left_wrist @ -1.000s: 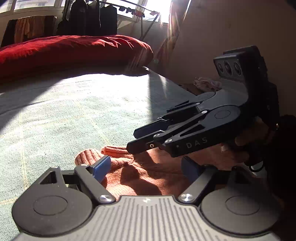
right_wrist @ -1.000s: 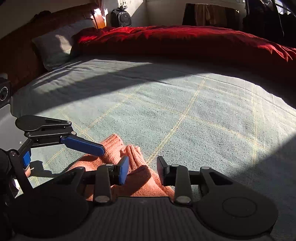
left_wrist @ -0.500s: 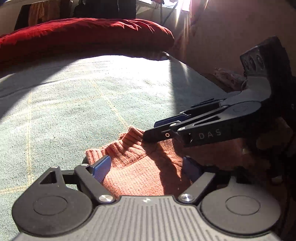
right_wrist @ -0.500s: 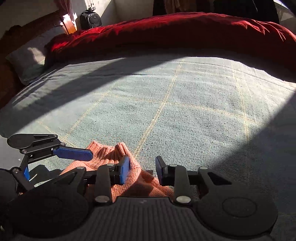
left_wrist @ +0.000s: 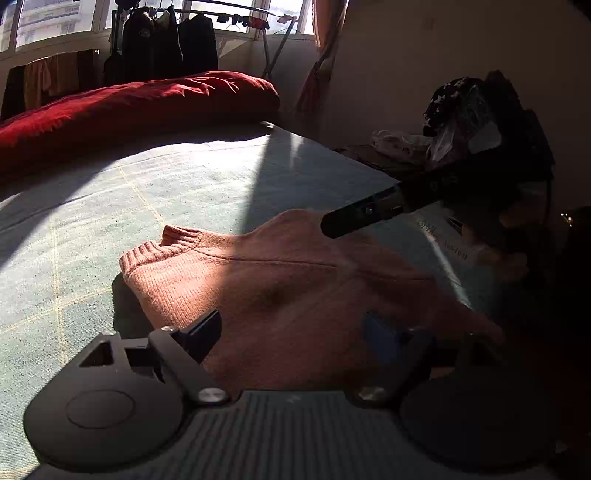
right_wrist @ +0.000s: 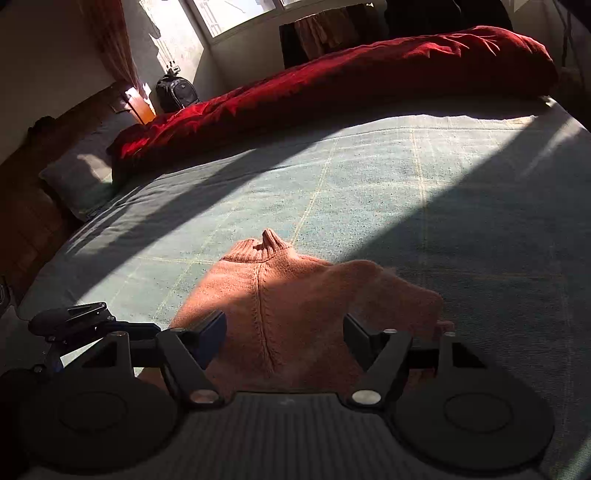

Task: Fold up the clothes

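Hard sunlight came through the windows (left_wrist: 55, 22), laying a glaring band across the bed (left_wrist: 177, 173) while deep shadow swallowed the near right side. The sweater (right_wrist: 280, 295) sat half lit, half shaded. Fisheye bending curved the edges; the sweater's right shoulder was motion-blurred.

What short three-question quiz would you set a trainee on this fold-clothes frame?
1. True or false: the orange sweater hangs from the clothes rack.
2. What lies along the far side of the bed? A) red duvet B) white towel C) blue jeans
3. Fill in: the right gripper has its jaws ____ over the sweater.

Key
1. False: it lies on the bed.
2. A: the red duvet.
3. Opening; its pads stand apart on either side of the knit, not pressing it.
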Action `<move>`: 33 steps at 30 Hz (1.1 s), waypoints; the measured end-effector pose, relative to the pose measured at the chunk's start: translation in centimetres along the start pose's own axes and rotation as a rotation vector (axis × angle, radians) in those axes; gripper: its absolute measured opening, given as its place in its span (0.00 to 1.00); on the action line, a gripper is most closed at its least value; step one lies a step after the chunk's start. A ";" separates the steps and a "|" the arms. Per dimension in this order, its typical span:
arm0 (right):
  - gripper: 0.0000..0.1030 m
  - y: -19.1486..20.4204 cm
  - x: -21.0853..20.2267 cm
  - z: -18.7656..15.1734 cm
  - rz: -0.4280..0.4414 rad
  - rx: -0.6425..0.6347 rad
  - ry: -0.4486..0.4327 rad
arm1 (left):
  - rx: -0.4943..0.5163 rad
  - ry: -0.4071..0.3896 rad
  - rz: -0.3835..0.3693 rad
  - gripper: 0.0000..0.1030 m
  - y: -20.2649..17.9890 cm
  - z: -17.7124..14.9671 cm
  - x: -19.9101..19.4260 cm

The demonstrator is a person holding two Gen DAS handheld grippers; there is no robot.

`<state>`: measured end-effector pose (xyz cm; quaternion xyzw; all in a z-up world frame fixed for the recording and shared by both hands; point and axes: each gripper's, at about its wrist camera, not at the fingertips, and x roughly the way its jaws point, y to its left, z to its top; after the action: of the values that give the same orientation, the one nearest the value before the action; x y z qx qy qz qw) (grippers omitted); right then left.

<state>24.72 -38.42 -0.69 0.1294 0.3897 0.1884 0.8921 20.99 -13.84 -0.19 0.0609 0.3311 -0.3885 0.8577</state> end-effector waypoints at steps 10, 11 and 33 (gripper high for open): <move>0.77 1.3 -2.1 -3.1 -0.128 0.012 -0.127 | 0.101 0.026 0.053 0.82 -4.0 -0.3 -0.7; 0.83 1.6 -3.1 -3.5 -0.112 0.027 -0.152 | 0.110 0.019 0.048 0.82 -4.3 -0.6 -1.4; 0.95 3.3 -9.0 -13.1 0.130 0.217 -0.166 | 0.132 0.069 -0.013 0.83 -10.0 -6.6 -5.7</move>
<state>8.53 -38.29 -2.29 0.2652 0.3235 0.1909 0.8880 7.74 -14.82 -0.21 0.1287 0.3345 -0.4128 0.8374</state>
